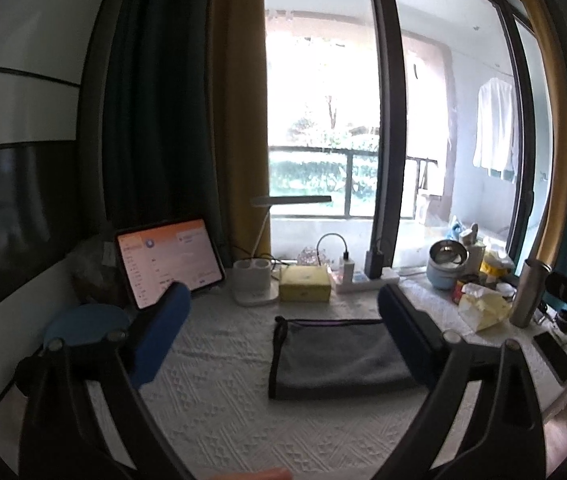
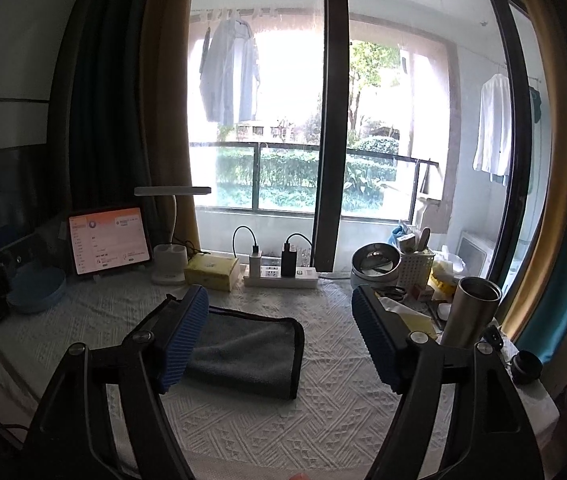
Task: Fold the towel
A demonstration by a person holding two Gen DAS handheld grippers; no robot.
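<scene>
A grey towel [image 1: 335, 356] with a dark border lies folded into a small rectangle on the white textured tablecloth [image 1: 211, 392]. It also shows in the right wrist view [image 2: 251, 348]. My left gripper [image 1: 283, 300] is open and empty, held above the table, with the towel between and below its blue fingers. My right gripper [image 2: 279, 296] is open and empty, held above the table; its left finger [image 2: 183, 340] overlaps the towel's left part in view.
A lit tablet [image 2: 107, 244], blue bowl [image 2: 35, 286], lamp base [image 2: 169, 264], yellow tissue box [image 2: 211, 272] and power strip [image 2: 279, 276] line the back edge. A steel tumbler [image 2: 469, 310], pot [image 2: 375, 266], basket and clutter stand at the right. A phone [image 1: 555, 354] lies near the right edge.
</scene>
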